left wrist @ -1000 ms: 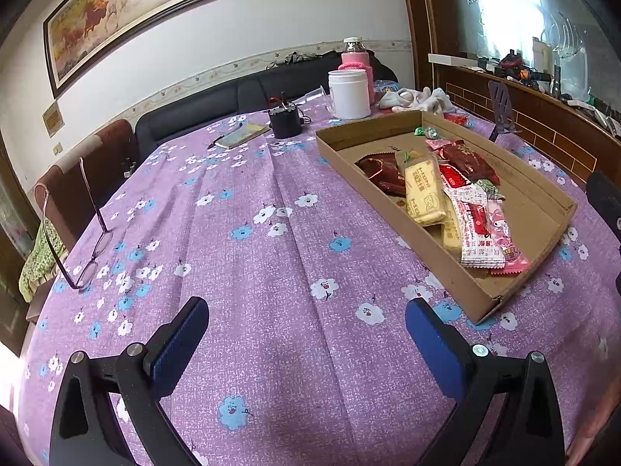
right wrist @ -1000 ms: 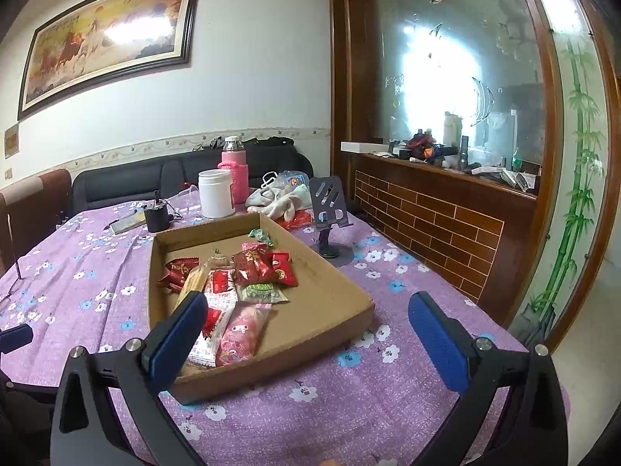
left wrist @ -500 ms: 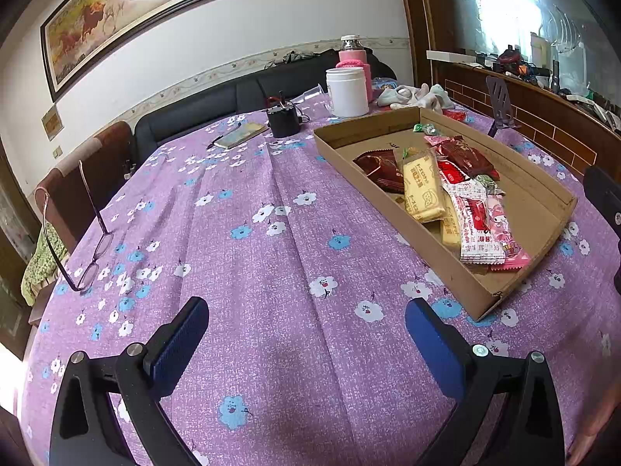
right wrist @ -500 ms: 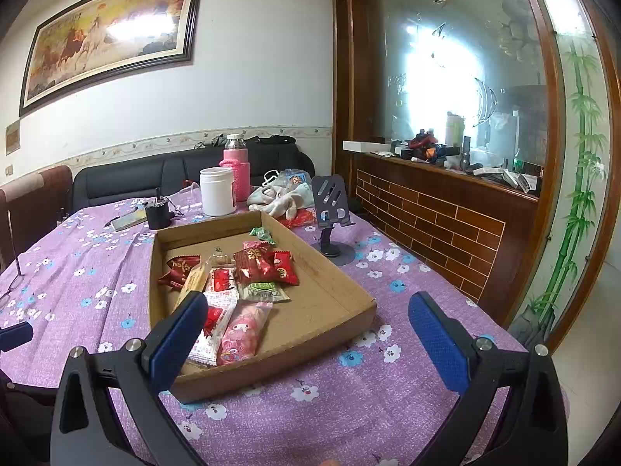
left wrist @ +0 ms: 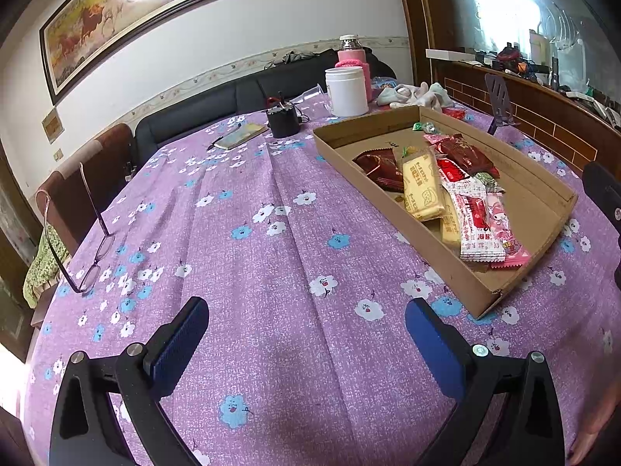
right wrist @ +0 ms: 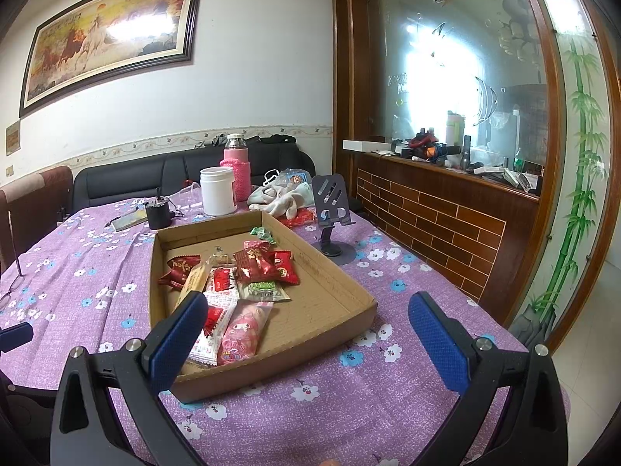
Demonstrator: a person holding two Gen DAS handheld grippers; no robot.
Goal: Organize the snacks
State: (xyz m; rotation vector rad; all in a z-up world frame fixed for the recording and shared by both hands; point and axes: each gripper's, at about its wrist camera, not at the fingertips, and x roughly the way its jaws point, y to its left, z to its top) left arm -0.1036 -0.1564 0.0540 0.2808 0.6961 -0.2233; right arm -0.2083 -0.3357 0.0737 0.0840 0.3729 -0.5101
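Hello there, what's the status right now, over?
Left gripper open, empty. Right gripper open, empty. Snacks piled in cardboard tray. Nothing blocking.

One cardboard tray [right wrist: 330, 283], one white jar [right wrist: 218, 191], one pink bottle [right wrist: 236, 167].

Bright window [right wrist: 434, 73] glare, fisheye-bent edges, perhaps slightly soft.
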